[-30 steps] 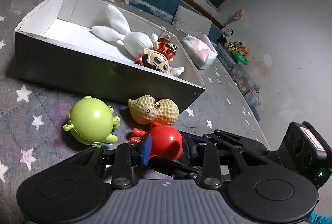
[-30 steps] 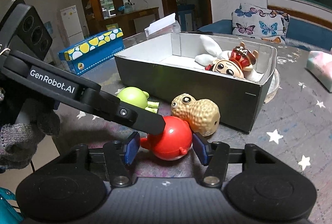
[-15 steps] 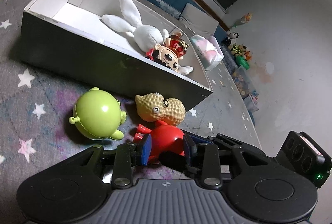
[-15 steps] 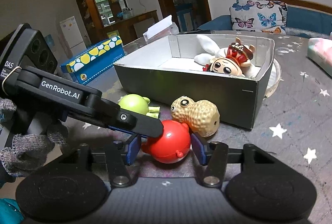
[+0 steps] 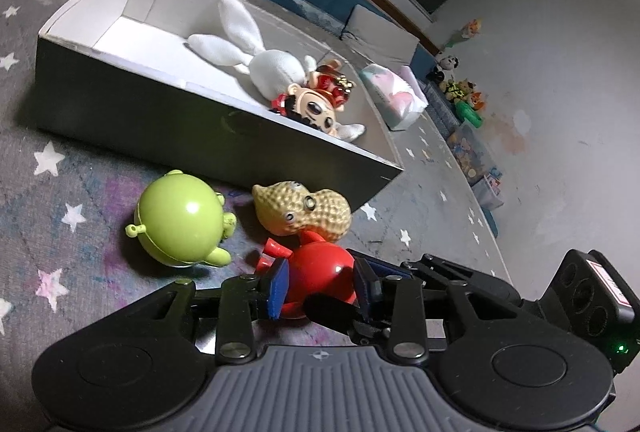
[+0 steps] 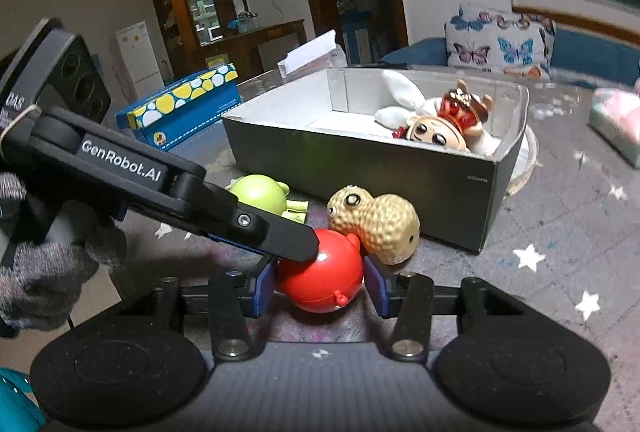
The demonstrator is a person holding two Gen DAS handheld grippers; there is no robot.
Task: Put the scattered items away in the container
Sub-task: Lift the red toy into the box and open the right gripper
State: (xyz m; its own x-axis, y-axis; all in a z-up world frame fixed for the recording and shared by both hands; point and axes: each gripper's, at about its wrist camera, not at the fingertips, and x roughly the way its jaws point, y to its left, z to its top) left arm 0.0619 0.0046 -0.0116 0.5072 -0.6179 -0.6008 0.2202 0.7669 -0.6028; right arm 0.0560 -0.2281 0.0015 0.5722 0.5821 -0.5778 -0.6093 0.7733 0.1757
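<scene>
1. While both grippers crowd around it, the red toy (image 6: pixel 320 282) sits on the star-patterned cloth (image 5: pixel 60 191), just in front of the grey box (image 6: pixel 360 167).
2. The right gripper (image 6: pixel 318 282) has just been closing, and its blue pads now press on either side of the red toy.
3. The left gripper (image 5: pixel 320 282) also has the red toy between its pads, which touch both flanks; in the right wrist view one of its black fingers (image 6: pixel 280 236) lies across the toy's top.
4. A peanut toy (image 5: pixel 304 211) leans against the red toy, close to the box wall.
5. A green toy (image 5: pixel 180 222) rests just beside them on the cloth.
6. Inside the box lie a white rabbit (image 5: pixel 256 51) and a big-eyed doll (image 5: pixel 316 103), touching each other.
</scene>
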